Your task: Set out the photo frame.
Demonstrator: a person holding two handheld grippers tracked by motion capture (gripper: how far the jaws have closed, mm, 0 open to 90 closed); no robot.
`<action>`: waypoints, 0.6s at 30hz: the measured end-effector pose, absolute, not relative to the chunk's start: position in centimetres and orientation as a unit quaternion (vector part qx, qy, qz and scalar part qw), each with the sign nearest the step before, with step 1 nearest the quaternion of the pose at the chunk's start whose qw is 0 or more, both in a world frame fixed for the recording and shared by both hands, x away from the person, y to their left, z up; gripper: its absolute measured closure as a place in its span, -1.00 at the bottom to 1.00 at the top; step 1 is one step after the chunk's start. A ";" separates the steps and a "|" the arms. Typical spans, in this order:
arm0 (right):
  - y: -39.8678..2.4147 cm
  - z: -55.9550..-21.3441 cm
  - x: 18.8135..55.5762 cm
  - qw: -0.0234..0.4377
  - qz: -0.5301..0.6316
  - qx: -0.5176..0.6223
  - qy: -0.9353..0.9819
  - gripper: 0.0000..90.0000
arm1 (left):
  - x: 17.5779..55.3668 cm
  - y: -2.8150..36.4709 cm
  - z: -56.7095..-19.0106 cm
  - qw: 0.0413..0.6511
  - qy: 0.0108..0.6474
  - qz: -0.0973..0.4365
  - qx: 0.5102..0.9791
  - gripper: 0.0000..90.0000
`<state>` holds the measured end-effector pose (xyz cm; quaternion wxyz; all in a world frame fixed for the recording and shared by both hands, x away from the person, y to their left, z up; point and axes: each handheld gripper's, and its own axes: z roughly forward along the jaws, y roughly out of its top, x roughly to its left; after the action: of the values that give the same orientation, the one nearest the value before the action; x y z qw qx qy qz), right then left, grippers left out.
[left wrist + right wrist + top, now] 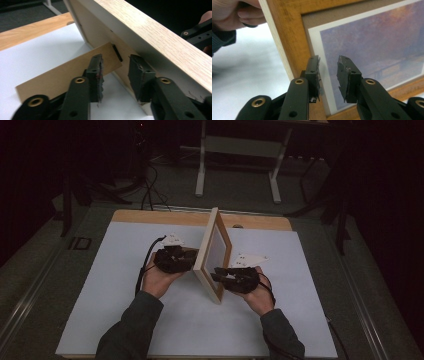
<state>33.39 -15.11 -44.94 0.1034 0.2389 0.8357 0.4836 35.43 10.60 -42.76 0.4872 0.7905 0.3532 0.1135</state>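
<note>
I see the wooden picture frame [214,254] standing upright on the white table mat [125,320], my left gripper [116,75] behind it with jaws apart beside its fold-out stand [60,77], and my right gripper [329,77] facing its front, jaws apart, gripping nothing.

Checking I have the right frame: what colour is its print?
Hazy purple-blue with orange, white-bordered print; right gripper view shows it best.
</note>
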 end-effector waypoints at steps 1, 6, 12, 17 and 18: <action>-15.2 -44.9 33.4 0.102 0.483 0.241 0.836 0.55 | 35.3 10.7 -42.7 0.487 0.357 0.117 0.789 0.32; -16.0 -45.0 33.5 0.106 0.483 0.250 0.832 0.52 | 34.9 11.8 -42.0 0.492 0.378 0.123 0.774 0.18; -16.6 -45.1 33.5 0.106 0.483 0.255 0.831 0.52 | 34.2 12.9 -41.0 0.517 0.391 0.117 0.752 0.09; -16.9 -45.3 33.6 0.106 0.481 0.256 0.832 0.52 | 33.8 13.3 -40.4 0.538 0.407 0.107 0.730 -0.02; -16.9 -45.3 33.6 0.106 0.481 0.256 0.832 0.52 | 33.8 13.3 -40.4 0.538 0.407 0.107 0.730 -0.04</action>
<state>33.57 -16.89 -45.31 0.1062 0.2562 0.8320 0.4806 33.84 13.30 -40.44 0.5382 0.7302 0.4069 0.1073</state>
